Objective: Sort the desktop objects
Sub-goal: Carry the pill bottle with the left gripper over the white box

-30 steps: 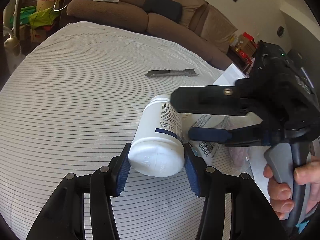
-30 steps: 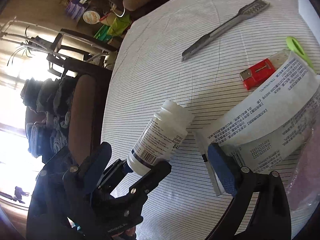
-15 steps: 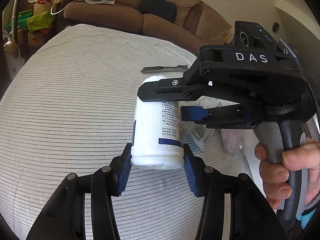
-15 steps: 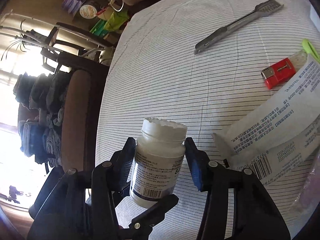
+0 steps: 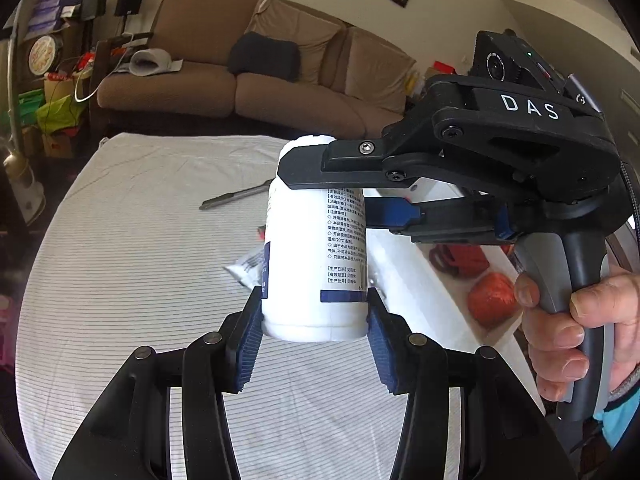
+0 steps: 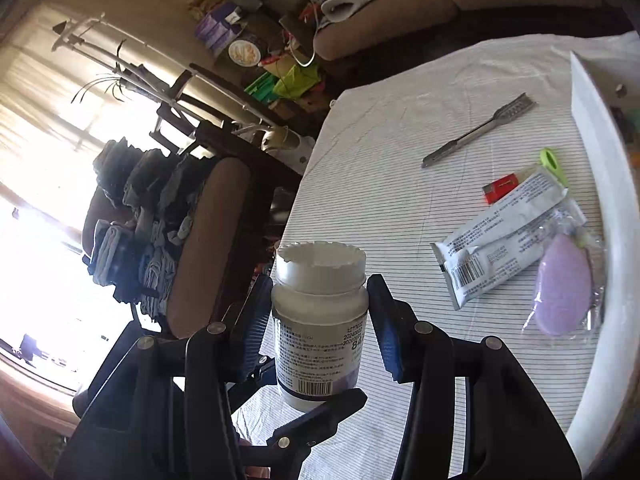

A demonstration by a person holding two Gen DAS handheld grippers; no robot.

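Bottle: white bottle (image 5: 316,256) upright at frame centre in both views, held clear above the striped cloth (image 5: 120,272).
Left gripper (image 5: 314,322): rises from the bottom edge of the left view, angled down; its 2 blue pads clamp the bottle's base.
Right gripper (image 6: 320,304): reaches in from the right of the left view, roughly level across the frame; jaws clenched on the bottle's shoulder, just under the cap.
Right hand (image 5: 576,332): at right edge, fingers wrapped round the grey handle.
Cloth items: metal tool (image 6: 478,130) upper right of the right view; red lighter (image 6: 500,188), white sachet (image 6: 504,228) and purple pad (image 6: 560,288) below it.
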